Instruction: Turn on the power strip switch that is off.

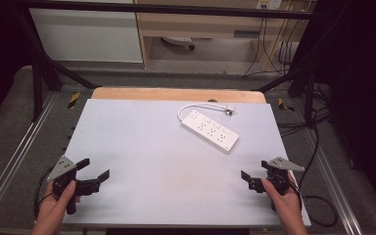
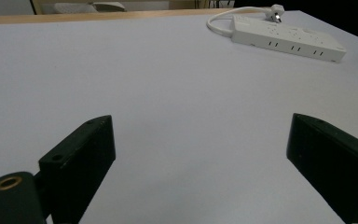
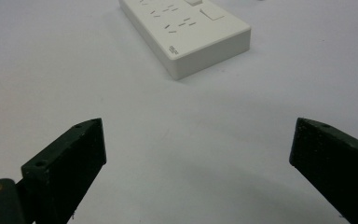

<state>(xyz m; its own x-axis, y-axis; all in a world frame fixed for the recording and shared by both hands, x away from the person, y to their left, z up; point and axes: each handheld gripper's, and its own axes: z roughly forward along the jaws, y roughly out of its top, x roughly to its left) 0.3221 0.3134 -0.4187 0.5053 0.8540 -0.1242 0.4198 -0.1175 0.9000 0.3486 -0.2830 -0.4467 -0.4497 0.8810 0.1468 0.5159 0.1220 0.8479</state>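
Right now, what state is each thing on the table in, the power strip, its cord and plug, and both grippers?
White plastic power strip: lying flat on the table, sockets up, nothing plugged in, untouched.
White cord: curved beside the strip's far end, loose.
Plug: lying on the table, unplugged.
Left gripper: open, holding nothing.
Right gripper: open, holding nothing.

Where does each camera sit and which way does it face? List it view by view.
High view: above the near edge, looking forward and down on the table; both hands, left gripper and right gripper show.
Left gripper view: rides the left gripper, looking across at the power strip; open jaws show.
Right gripper view: rides the right gripper, facing the strip's end; open jaws show.
All share the strip.
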